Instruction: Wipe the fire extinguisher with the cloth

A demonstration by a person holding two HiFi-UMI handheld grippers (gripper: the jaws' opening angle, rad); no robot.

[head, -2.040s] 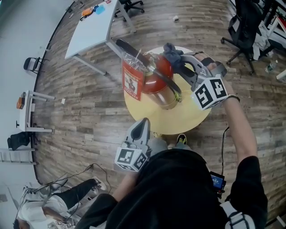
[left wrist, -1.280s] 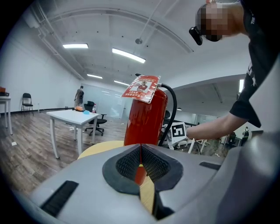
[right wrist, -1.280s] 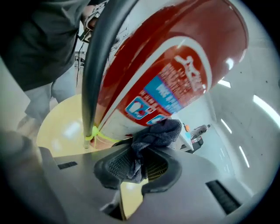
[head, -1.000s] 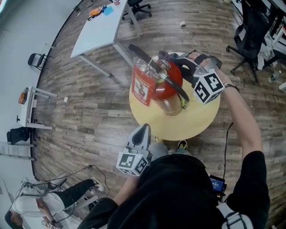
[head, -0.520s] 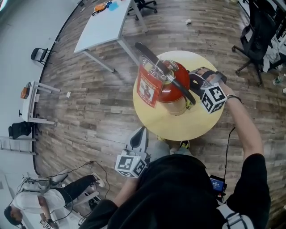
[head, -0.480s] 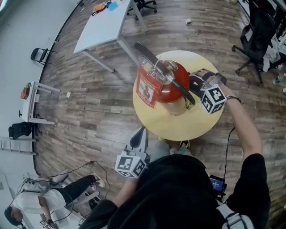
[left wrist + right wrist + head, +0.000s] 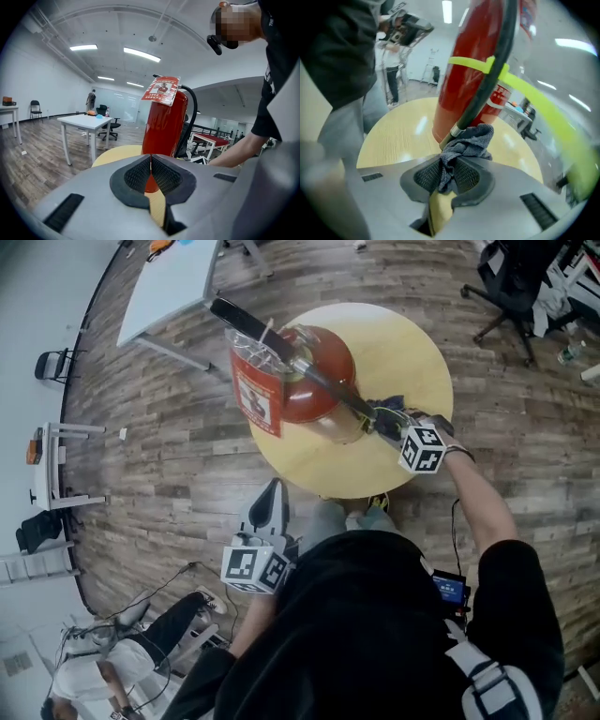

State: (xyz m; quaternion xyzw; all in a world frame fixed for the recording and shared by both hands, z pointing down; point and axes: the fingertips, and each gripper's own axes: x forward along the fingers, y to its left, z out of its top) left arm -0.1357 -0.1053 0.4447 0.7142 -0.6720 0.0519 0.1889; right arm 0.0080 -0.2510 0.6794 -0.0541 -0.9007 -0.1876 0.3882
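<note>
right gripper view is showing the right gripper (image 7: 449,166) pinching a grey cloth (image 7: 465,144), its jaws closing on a hanging fold while the bunched rest is pressing against the metal end of the black hose (image 7: 485,86), low by the base of the extinguisher (image 7: 471,75). the extinguisher is standing upright on the round yellow table (image 7: 393,136), its long axis running vertical, base down on the wood and head pointing up. a yellow strap (image 7: 471,62) is circling the red body and holding the hose to it. in the head view the handle is pointing toward the upper left, and the hose is running down the side facing the person. a red tag (image 7: 161,91) is hanging near the top. the left gripper (image 7: 151,171) is hovering off the table's near edge, well apart from the extinguisher, its jaws pressed together with nothing between them, aiming at the red body.
</note>
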